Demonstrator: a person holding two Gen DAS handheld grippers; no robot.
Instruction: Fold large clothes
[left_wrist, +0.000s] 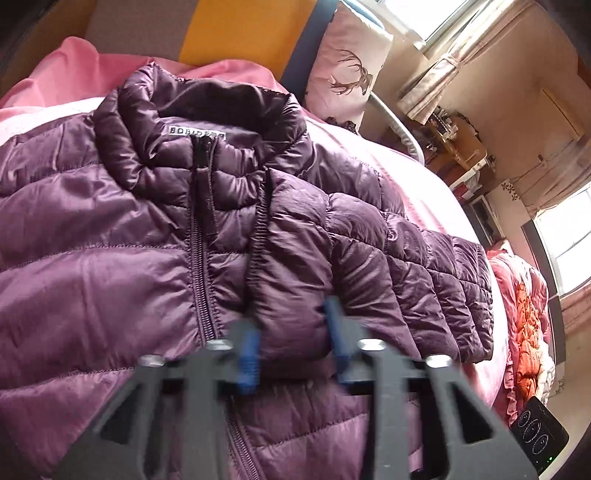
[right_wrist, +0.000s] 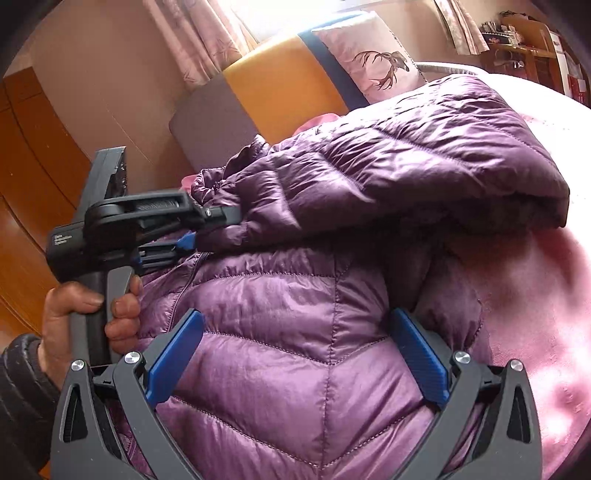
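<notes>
A purple quilted puffer jacket (left_wrist: 110, 229) lies front-up on a pink bedspread (left_wrist: 424, 184), zipped, collar toward the headboard. One sleeve (left_wrist: 388, 266) is folded across the chest. My left gripper (left_wrist: 291, 347) is closed on the cuff end of that sleeve; in the right wrist view it (right_wrist: 207, 229) comes in from the left, held by a hand, pinching the sleeve (right_wrist: 388, 162). My right gripper (right_wrist: 295, 354) is open wide, its blue pads (right_wrist: 177, 354) on either side of the jacket's lower body (right_wrist: 295, 295), holding nothing.
A pink deer-print pillow (left_wrist: 347, 70) leans on the orange and grey headboard (left_wrist: 236, 33). A pink garment (left_wrist: 74, 70) lies behind the collar. A black device (left_wrist: 539, 435) and an orange quilt (left_wrist: 524, 325) sit beyond the bed's right edge. Cluttered shelves (right_wrist: 528, 48) stand by the window.
</notes>
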